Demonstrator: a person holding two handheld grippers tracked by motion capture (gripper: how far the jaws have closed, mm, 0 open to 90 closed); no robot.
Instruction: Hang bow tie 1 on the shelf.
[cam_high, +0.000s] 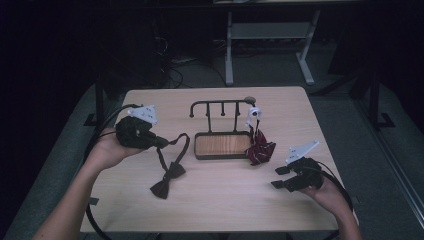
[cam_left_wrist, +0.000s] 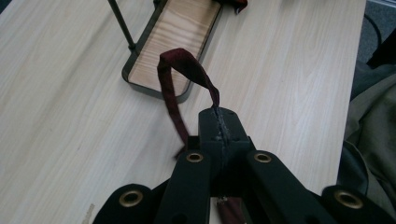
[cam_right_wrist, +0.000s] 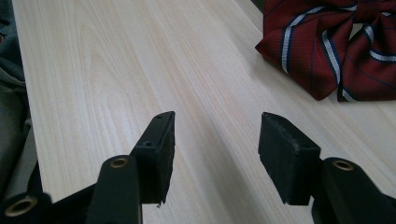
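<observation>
Right gripper (cam_high: 280, 177): hung open and empty near the table's (cam_high: 225, 205) right edge.
Left gripper (cam_high: 161, 142): pinched the strap (cam_left_wrist: 169, 88) of the bow tie (cam_high: 167, 181) mid-table.
Risk: thin strap could slip out.
Rack (cam_high: 222, 127): loop might snag its hooks; striped tie (cam_high: 260, 149) crowded its right end.

Rack tray (cam_high: 222, 145) at table (cam_high: 215, 205) centre, rail behind. Bow tie (cam_high: 167, 181) on table left-front of tray, strap (cam_left_wrist: 173, 88) looping toward tray. Second bow tie (cam_high: 260, 150) against tray's right end.
</observation>
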